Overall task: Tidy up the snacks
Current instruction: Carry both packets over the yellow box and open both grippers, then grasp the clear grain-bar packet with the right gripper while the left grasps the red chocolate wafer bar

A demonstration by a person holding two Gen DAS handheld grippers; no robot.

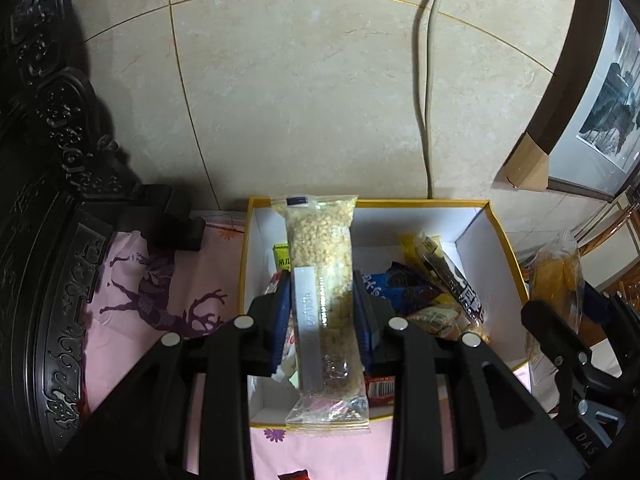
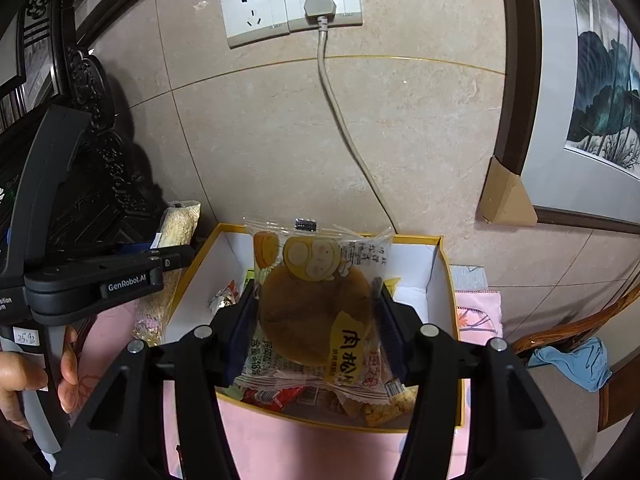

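My left gripper [image 1: 322,312] is shut on a long clear packet of puffed grain bar [image 1: 322,264], held lengthwise above the white box with a yellow rim [image 1: 472,236]. The box holds several snack packets [image 1: 432,292]. My right gripper [image 2: 316,320] is shut on a clear packet with a round brown cake [image 2: 312,316], held above the same box [image 2: 438,280]. The left gripper and its grain bar [image 2: 176,224] show at the left of the right wrist view. The right gripper with its cake packet [image 1: 556,276] shows at the right edge of the left wrist view.
The box stands on a pink patterned cloth [image 1: 160,288] against a beige tiled wall. A dark carved wooden piece [image 1: 52,200] is at the left. A grey cable [image 2: 340,120] runs from a wall socket down behind the box. A framed picture [image 2: 592,92] leans at the right.
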